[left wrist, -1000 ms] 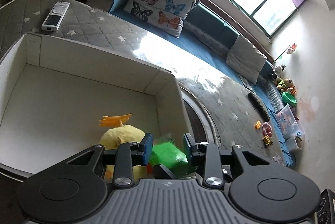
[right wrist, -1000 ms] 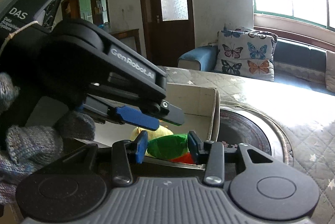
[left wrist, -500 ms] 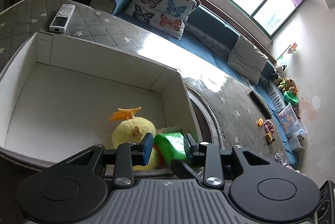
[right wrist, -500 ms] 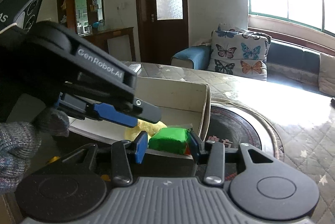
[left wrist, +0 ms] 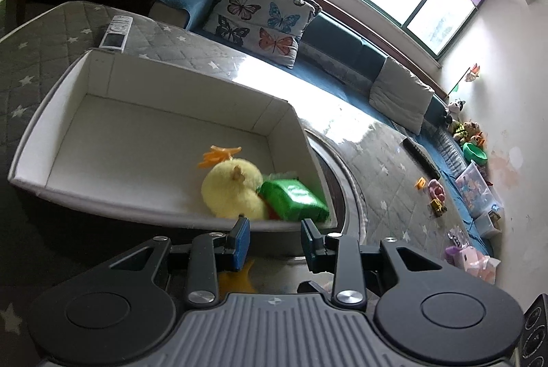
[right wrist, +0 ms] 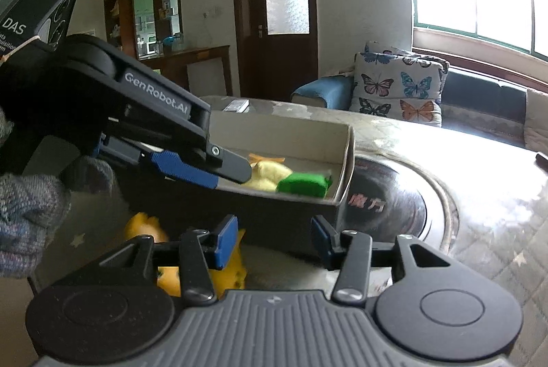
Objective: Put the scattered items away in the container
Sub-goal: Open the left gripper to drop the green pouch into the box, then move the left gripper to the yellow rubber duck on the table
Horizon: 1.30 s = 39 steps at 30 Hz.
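In the left wrist view we start at the upper left, where a remote lies on the quilted cover just beyond the box. Moving right into the box, we see the yellow plush in its near right corner, with the green packet touching it on the right. At lower centre our left gripper sits just outside the near wall, fingers spread and holding nothing. Small toys are scattered on the cover far right.

In the right wrist view a gloved hand at the left edge holds the other gripper over the box. Centre frame, the plush and packet rest inside. Below, our right gripper has its fingers wide apart and empty, with a yellow toy blurred outside the box beneath its left finger.
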Each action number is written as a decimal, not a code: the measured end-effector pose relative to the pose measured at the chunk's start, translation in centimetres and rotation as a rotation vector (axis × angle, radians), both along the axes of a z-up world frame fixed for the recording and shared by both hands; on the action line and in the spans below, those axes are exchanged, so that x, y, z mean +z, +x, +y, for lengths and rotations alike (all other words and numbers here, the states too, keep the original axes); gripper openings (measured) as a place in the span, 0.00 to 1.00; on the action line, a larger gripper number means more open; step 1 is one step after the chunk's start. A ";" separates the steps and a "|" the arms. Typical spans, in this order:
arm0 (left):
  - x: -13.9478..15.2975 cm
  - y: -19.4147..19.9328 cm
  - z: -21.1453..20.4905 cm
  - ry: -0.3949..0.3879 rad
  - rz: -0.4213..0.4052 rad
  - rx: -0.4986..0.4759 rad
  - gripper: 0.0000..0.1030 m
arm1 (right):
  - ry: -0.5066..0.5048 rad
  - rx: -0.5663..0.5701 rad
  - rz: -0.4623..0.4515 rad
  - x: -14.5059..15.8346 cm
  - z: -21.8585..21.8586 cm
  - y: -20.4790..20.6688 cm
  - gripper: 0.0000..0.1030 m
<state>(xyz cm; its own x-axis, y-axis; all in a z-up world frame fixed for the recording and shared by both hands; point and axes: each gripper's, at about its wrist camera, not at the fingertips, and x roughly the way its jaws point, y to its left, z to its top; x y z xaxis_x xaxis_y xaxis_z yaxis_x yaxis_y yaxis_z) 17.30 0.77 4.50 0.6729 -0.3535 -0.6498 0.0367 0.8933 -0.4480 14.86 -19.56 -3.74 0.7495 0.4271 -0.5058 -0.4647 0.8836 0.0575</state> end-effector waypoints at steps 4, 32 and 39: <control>-0.3 -1.3 0.7 0.006 0.002 0.010 0.34 | -0.005 0.021 0.015 -0.5 0.3 -1.3 0.47; -4.2 -0.9 1.0 -0.018 0.120 0.072 0.35 | -0.003 0.047 0.102 -3.9 2.7 -1.3 0.47; -4.1 -0.3 0.7 -0.004 0.117 0.084 0.36 | -0.010 0.048 0.122 -4.5 3.2 -0.6 0.46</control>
